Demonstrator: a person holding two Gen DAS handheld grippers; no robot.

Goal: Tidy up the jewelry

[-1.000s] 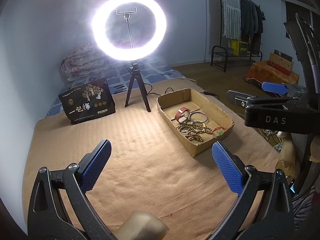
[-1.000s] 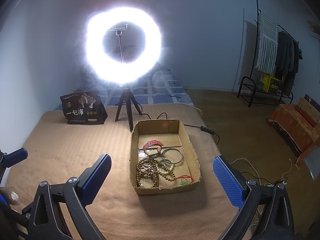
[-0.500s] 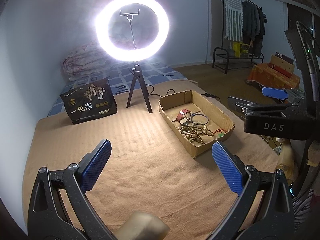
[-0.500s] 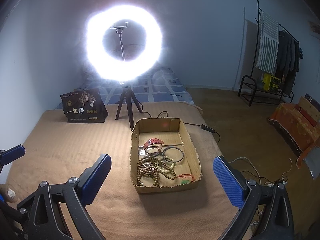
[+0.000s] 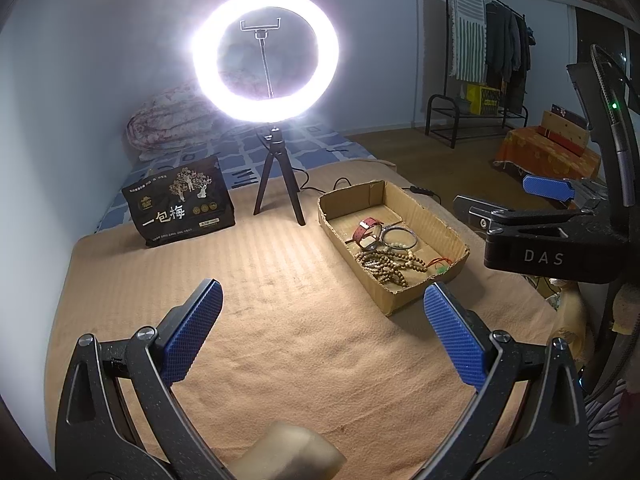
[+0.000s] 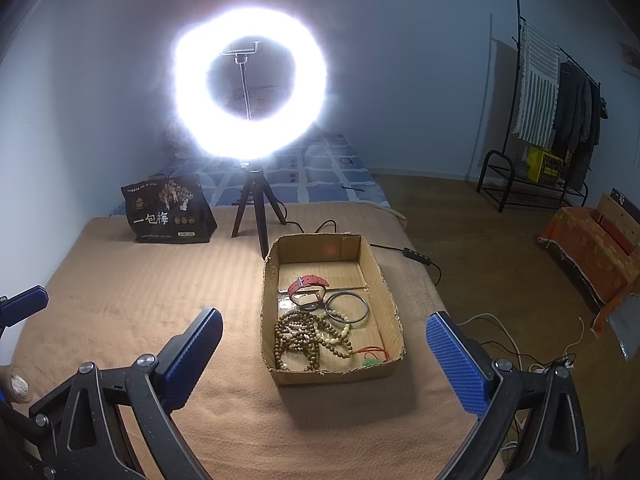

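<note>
A shallow cardboard box (image 6: 390, 292) (image 5: 440, 224) lies on the tan blanket. It holds a red-strapped watch (image 6: 307, 285) (image 5: 366, 229), a metal bangle (image 6: 346, 307) (image 5: 400, 238), brown bead strings (image 6: 298, 336) (image 5: 384, 266) and a red cord with a green pendant (image 6: 374, 356) (image 5: 440, 266). My right gripper (image 6: 324, 354) is open and empty, hovering just in front of the box. My left gripper (image 5: 322, 326) is open and empty, to the left of the box. The right gripper's body shows at the right of the left wrist view.
A lit ring light on a tripod (image 6: 250, 88) (image 5: 266, 52) stands behind the box, its cable (image 6: 404, 249) trailing right. A black printed bag (image 6: 168, 210) (image 5: 180, 202) stands at the back left. The bed edge drops to the floor on the right; cables (image 6: 512, 336) lie there.
Both grippers have drifted slightly; the box sits a little lower in both views. Both stay open and empty.
</note>
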